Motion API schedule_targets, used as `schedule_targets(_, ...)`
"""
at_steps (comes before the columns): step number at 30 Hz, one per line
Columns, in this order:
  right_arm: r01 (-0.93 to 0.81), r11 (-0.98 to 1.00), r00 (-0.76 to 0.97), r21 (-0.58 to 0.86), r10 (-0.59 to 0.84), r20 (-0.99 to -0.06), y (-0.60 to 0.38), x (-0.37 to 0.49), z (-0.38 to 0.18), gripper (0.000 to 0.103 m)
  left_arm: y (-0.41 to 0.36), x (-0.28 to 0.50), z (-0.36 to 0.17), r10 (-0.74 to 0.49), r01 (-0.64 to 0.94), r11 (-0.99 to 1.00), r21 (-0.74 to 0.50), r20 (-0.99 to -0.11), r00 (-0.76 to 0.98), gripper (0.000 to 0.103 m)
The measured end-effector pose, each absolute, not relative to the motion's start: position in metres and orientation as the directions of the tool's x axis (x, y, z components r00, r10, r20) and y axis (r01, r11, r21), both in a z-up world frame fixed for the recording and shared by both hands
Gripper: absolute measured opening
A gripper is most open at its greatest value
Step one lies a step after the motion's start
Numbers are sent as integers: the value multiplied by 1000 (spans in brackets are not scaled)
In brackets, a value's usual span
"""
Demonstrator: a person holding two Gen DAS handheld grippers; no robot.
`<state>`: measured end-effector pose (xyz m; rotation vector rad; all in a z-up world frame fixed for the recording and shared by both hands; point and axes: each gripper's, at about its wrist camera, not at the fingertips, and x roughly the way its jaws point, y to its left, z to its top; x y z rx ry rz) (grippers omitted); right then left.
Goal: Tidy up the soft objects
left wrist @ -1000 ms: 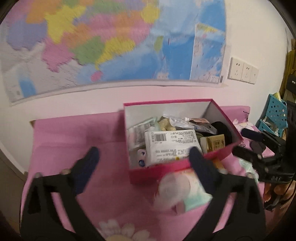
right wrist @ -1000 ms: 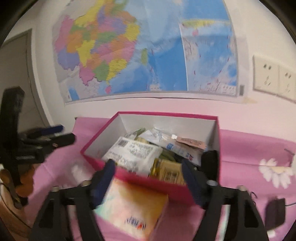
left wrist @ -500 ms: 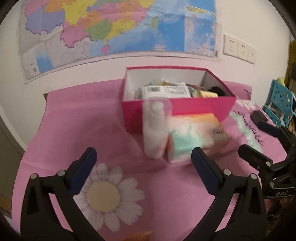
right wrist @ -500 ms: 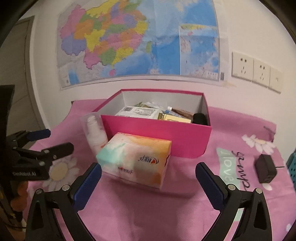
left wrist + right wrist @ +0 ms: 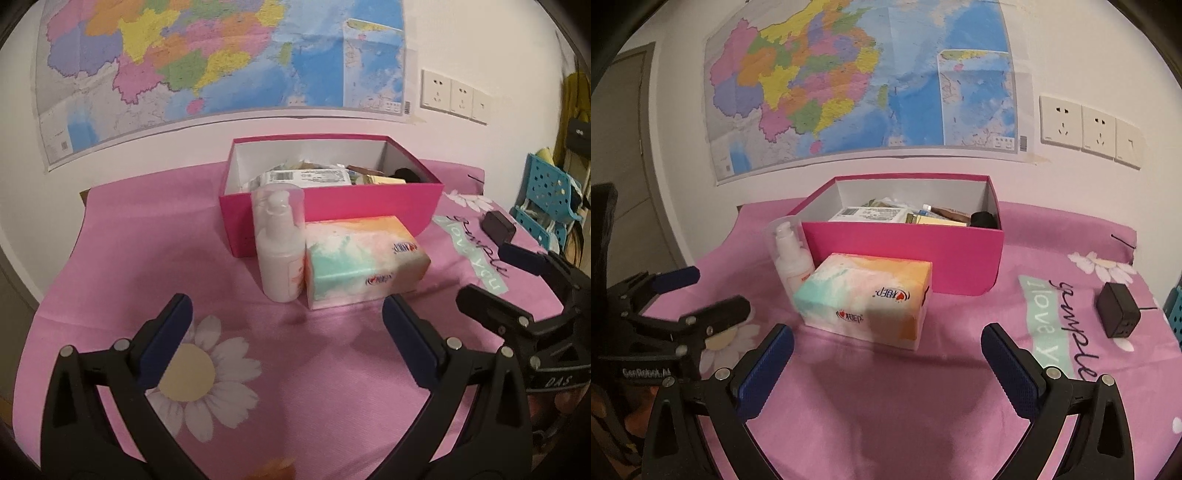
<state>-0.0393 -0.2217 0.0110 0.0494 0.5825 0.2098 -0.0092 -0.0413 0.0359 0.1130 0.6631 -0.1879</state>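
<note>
Beside tissue pack (image 5: 364,260), lotion bottle (image 5: 280,243) fully visible only from left wrist; both jaws apart, empty.

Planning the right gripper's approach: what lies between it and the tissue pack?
Only bare pink tablecloth lies between the open right gripper and the tissue pack, as the right wrist view shows.

Both wrist views face the pink box (image 5: 332,206) from nearby (left's slightly leftward).
</note>
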Motion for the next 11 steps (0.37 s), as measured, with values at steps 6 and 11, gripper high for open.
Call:
schedule_targets(6,-180,977,809,117,215,-547,-223,-42,8,103,-44,-10,30,-127,199,979,39,-648,751,103)
schedule_targets(11,-174,977,807,120,211,-552,-224,-42,5,103,-48,-15,27,-123,200,979,44,-655,745,103)
